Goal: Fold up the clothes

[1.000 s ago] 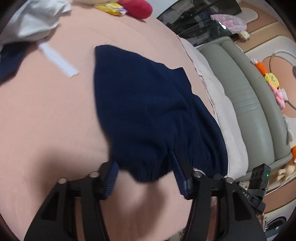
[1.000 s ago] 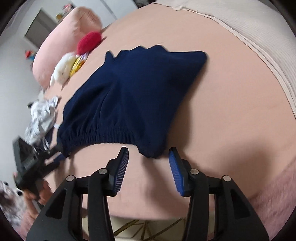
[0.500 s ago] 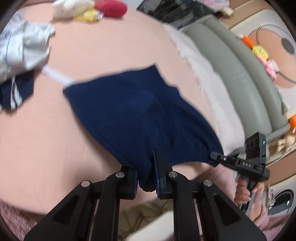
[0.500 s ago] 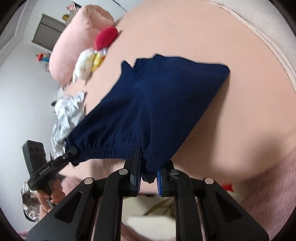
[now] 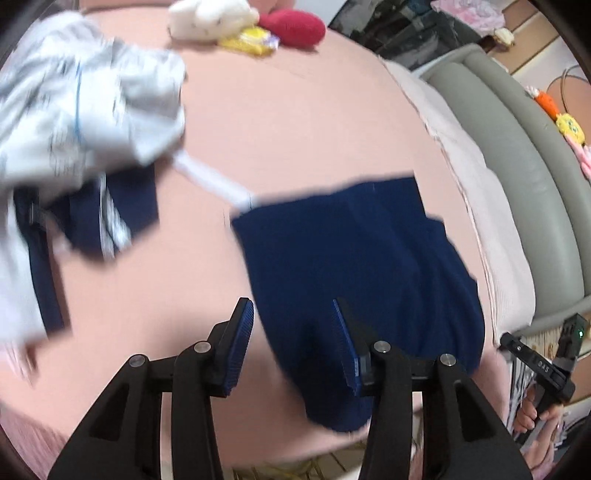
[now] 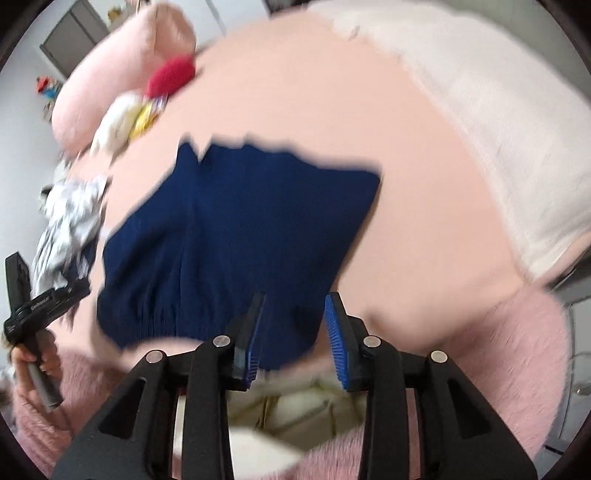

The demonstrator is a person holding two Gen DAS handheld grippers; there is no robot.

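Note:
Navy blue shorts (image 5: 354,273) lie spread on the pink bed (image 5: 288,125), waistband toward the near edge and hanging slightly over it. My left gripper (image 5: 293,343) is open, its jaws apart over the waistband's left corner. In the right wrist view the shorts (image 6: 236,251) lie with the elastic waistband nearest. My right gripper (image 6: 293,339) is open over the waistband's right corner. Neither gripper holds cloth. Both views are motion-blurred.
A pile of grey-white and navy clothes (image 5: 74,122) lies on the bed's left, with a white strap (image 5: 210,181) beside it. Plush toys (image 5: 251,26) and a pink pillow (image 6: 110,66) sit at the far end. A grey padded bed frame (image 5: 517,177) runs along the right.
Both grippers were shut on the waistband corners half a second ago with the shorts lifted; now both have opened, and the shorts lie released at the bed's near edge.

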